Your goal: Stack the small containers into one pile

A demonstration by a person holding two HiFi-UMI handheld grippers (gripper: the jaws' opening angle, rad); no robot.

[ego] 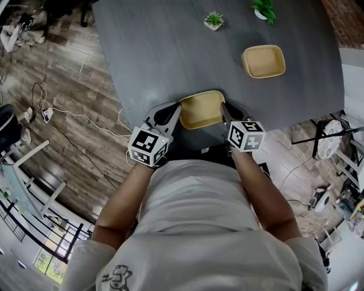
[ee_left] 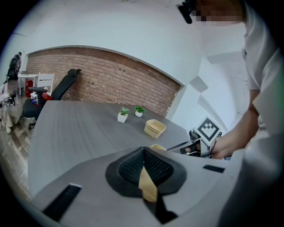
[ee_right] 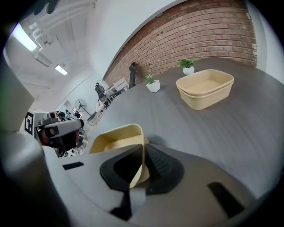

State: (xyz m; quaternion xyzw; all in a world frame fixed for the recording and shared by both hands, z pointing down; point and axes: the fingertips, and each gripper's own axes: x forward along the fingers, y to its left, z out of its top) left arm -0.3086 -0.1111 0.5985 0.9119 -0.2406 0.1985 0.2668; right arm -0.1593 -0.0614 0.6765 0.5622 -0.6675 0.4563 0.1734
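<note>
A tan rectangular container (ego: 202, 109) sits at the table's near edge, right in front of me. My left gripper (ego: 173, 115) is shut on its left wall, whose tan edge shows pinched between the pads (ee_left: 146, 179). My right gripper (ego: 225, 115) is shut on its right wall (ee_right: 141, 166), with the open bowl (ee_right: 116, 138) stretching away to the left. Farther back on the right stands a pile of two matching nested containers (ego: 263, 61), also seen in the right gripper view (ee_right: 205, 91) and the left gripper view (ee_left: 155, 127).
Two small potted plants (ego: 214, 21) (ego: 264, 9) stand at the far side of the grey table (ego: 153, 51). Wood floor with cables (ego: 48, 113) lies to the left, and a chair base (ego: 330, 139) stands off the table's right corner. My torso presses against the near edge.
</note>
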